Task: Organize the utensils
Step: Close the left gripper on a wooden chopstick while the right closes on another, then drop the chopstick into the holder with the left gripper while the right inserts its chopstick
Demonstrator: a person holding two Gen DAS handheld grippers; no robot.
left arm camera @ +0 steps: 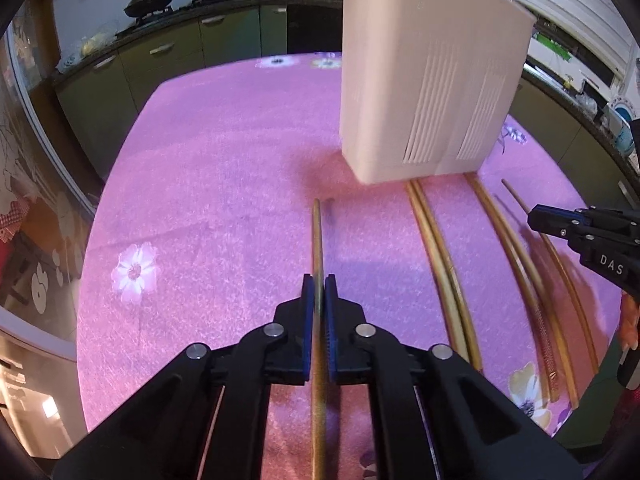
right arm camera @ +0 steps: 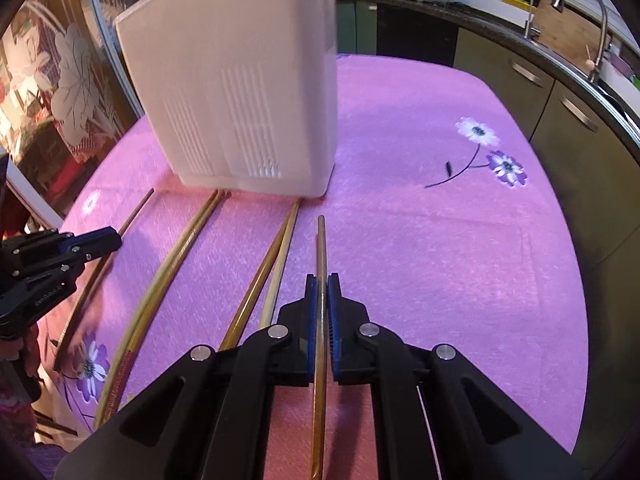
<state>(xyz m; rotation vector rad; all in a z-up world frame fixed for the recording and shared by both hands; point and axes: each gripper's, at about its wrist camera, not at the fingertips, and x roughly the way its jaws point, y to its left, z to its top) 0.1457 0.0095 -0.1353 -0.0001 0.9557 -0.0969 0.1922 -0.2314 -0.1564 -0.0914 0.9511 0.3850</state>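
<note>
A tall white slotted utensil holder (left arm camera: 424,80) stands on the pink tablecloth; it also shows in the right wrist view (right arm camera: 236,92). My left gripper (left arm camera: 319,286) is shut on a single brown chopstick (left arm camera: 317,232) that points toward the holder, its tip short of the base. My right gripper (right arm camera: 322,286) is shut on another brown chopstick (right arm camera: 321,240), also pointing toward the holder. Several more chopsticks (left arm camera: 440,256) lie on the cloth in pairs in front of the holder, and show in the right wrist view (right arm camera: 176,252) too. Each gripper shows at the edge of the other's view.
The pink flowered tablecloth (left arm camera: 208,168) covers the table. Green kitchen cabinets (left arm camera: 168,52) with pans on a stove run behind. A sink with a faucet (right arm camera: 580,12) is at the right. A patterned glass door (right arm camera: 68,80) is at the left.
</note>
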